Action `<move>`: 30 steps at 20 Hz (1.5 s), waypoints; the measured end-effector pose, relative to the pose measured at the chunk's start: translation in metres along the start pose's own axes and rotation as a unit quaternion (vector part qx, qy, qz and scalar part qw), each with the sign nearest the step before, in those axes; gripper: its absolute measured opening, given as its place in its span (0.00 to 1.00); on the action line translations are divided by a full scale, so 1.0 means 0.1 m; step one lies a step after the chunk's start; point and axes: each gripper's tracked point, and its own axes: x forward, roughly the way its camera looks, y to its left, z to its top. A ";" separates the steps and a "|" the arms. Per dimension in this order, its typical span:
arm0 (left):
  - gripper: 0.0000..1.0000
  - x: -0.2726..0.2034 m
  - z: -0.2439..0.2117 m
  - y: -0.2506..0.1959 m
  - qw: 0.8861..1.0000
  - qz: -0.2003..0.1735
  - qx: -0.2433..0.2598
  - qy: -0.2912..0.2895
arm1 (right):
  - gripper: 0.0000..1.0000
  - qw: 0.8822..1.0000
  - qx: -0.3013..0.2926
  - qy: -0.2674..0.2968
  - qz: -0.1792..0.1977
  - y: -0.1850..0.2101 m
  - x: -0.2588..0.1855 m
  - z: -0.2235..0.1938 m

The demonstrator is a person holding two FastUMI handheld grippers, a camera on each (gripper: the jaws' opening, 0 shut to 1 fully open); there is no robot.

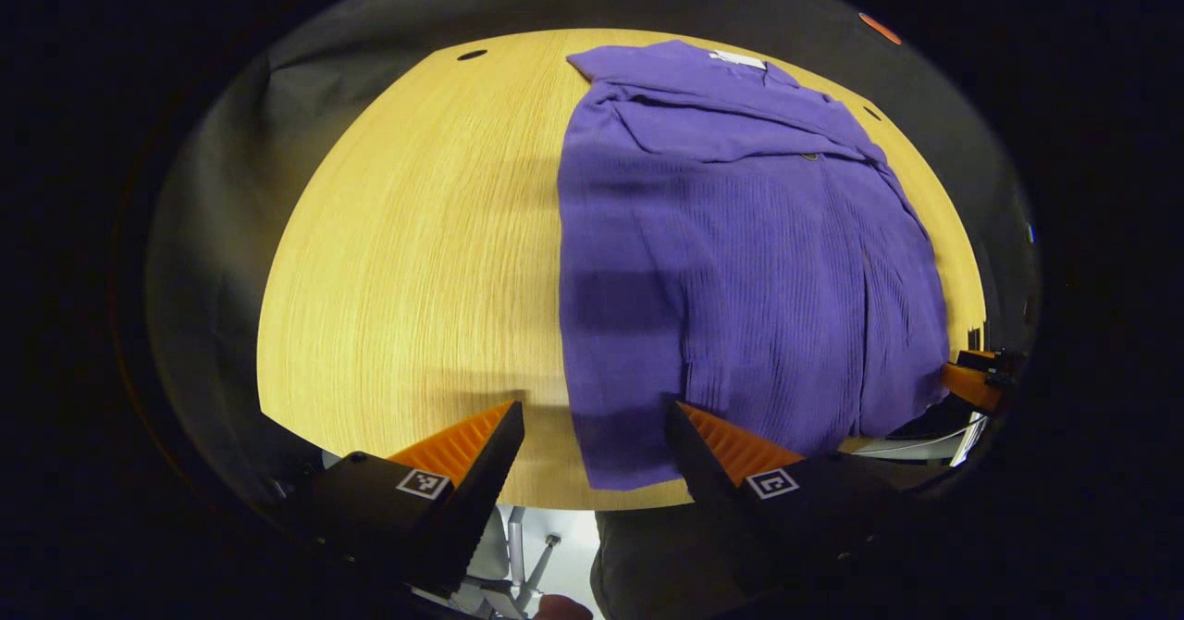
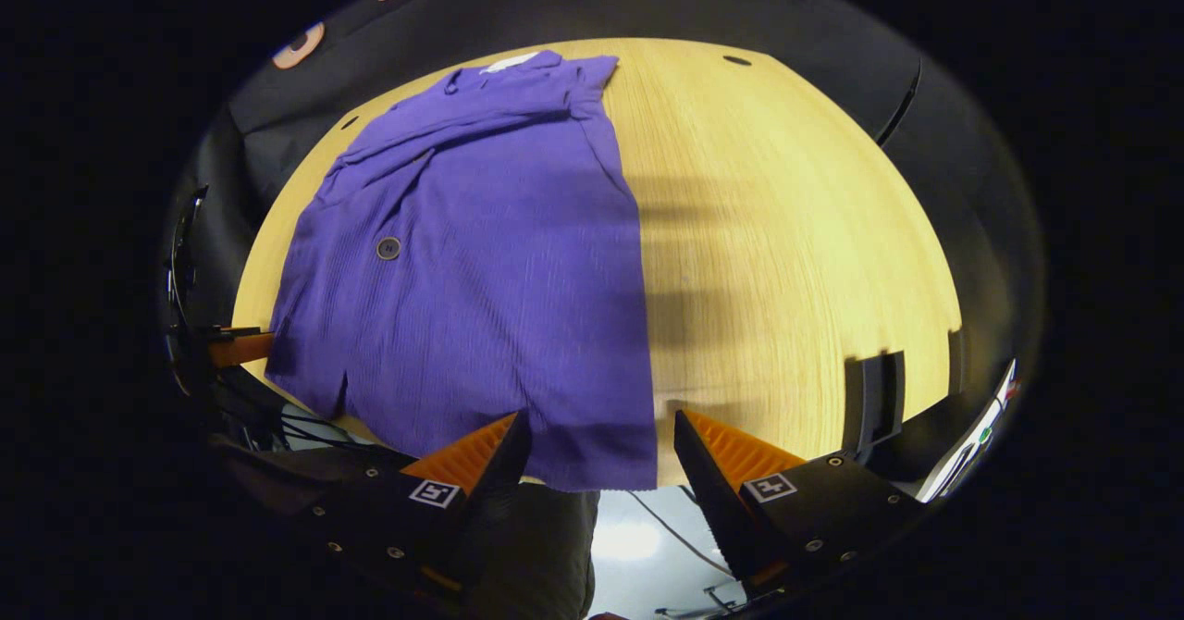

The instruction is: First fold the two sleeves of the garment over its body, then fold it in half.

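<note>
Both sleeves look already folded over the purple garment (image 1: pixel 740 259) — halving fold left. Left gripper (image 1: pixel 595 416) and right gripper (image 2: pixel 601 426) gape wide, empty; near hem corners lie just ahead, between each pair of fingers.

Wooden table (image 1: pixel 416 259) with small holes (image 1: pixel 471 55) — black clamp (image 2: pixel 874 398) on its edge.
</note>
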 end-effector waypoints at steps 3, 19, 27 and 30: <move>1.00 0.14 -0.10 0.01 0.999 -0.001 -0.004 0.033 | 0.96 1.000 0.000 0.014 -0.008 -0.02 0.06 -0.05; 0.08 0.04 -0.22 -0.19 0.988 -0.066 -0.025 0.136 | 0.05 0.992 0.111 0.049 0.023 0.22 0.07 0.03; 0.08 -0.37 0.23 -0.25 0.985 -0.136 0.021 0.103 | 0.04 0.986 0.166 -0.024 0.021 0.59 -0.38 0.49; 0.08 -0.49 0.53 -0.24 0.982 -0.159 0.054 0.083 | 0.04 0.984 0.169 -0.052 0.015 0.72 -0.55 0.77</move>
